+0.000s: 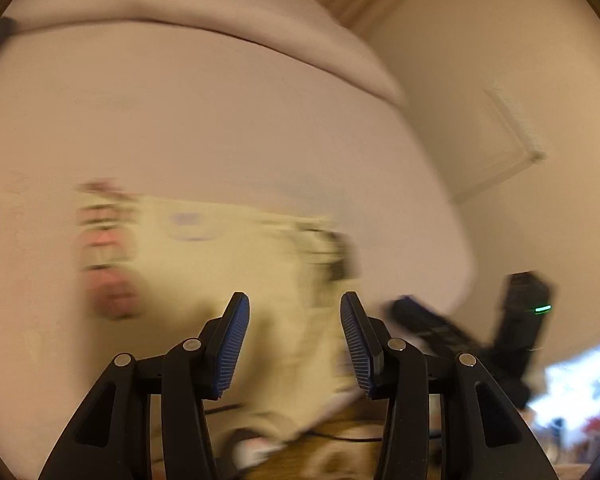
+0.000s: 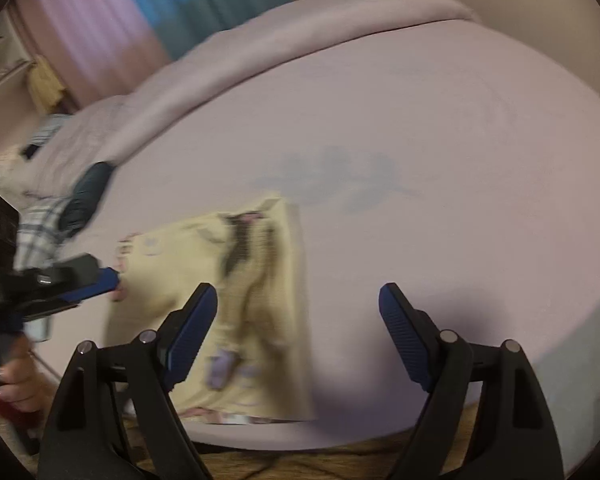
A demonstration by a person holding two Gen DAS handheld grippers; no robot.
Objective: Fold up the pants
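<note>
— Right wrist view first: where do we have the pants [image 2: 228, 300]?

— They lie on the bed [image 2: 440, 200], near its close edge, a pale yellow printed bundle already doubled into a rough rectangle. We keep them near the edge so both tools can reach without stretching across the mattress.

— And our right gripper [image 2: 298, 328]?

— Its jaws stand wide apart with nothing between them. It hovers over the right border of the cloth, probably placed to take that edge for the next fold.

— What about the left gripper [image 2: 114, 280] on the far side?

— From the right wrist camera we see it come in low at the pants' left edge, blue pads close to the fabric. The left wrist view shows the same left gripper [image 1: 294, 332] with its jaws parted moderately, the pants [image 1: 228, 264] ahead and below. Motion blur is heavy, so whether a pad brushes the cloth we cannot tell, but nothing appears pinched.

— So we judge both tools are positioned at opposite edges to lift evenly?

— That is our reading; even corners keep the fold square.
</note>
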